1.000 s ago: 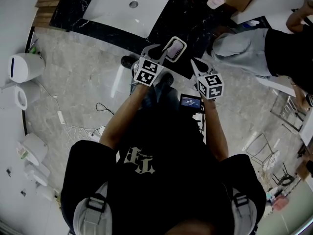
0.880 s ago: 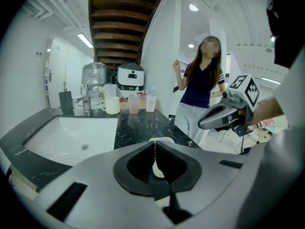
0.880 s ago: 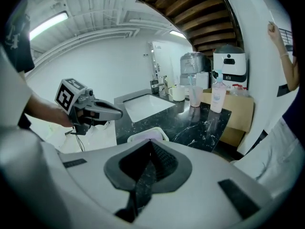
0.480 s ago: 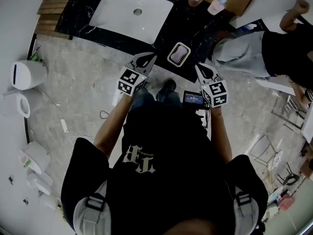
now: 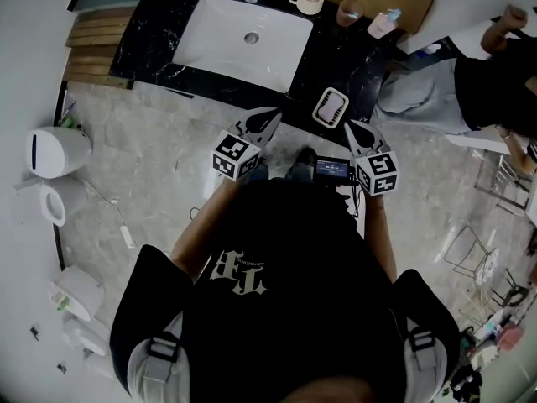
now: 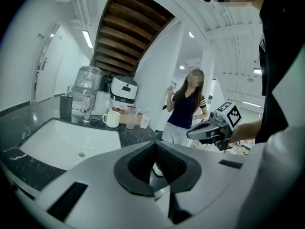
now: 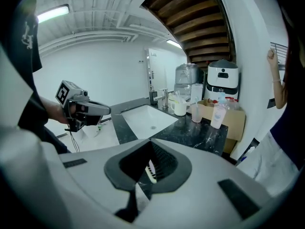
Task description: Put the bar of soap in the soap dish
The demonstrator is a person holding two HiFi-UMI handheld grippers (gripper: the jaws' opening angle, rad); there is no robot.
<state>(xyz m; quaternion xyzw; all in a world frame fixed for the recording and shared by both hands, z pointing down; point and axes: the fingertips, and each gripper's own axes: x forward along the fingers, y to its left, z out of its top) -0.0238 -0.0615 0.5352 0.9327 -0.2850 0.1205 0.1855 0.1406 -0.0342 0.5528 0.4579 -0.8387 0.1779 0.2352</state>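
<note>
Placement looks finished: bar of soap (image 5: 331,106) appears to lie in the soap dish (image 5: 317,111) at the counter's (image 5: 357,61) near edge, right of the sink (image 5: 243,44). Left gripper (image 5: 272,113) and right gripper (image 5: 349,127) both have fingers fully closed, empty, near side of dish. Next move, by judgement: just stay clear of the dish.

- I see a black counter (image 5: 336,57) with white veins.
- White sink (image 5: 243,44).
- Cream soap dish (image 5: 330,106).
- Left gripper (image 5: 273,114) and right gripper (image 5: 351,128) grey; marker cubes (image 5: 235,155) black-and-white squares.
- Pale grey floor (image 5: 151,166).
</note>
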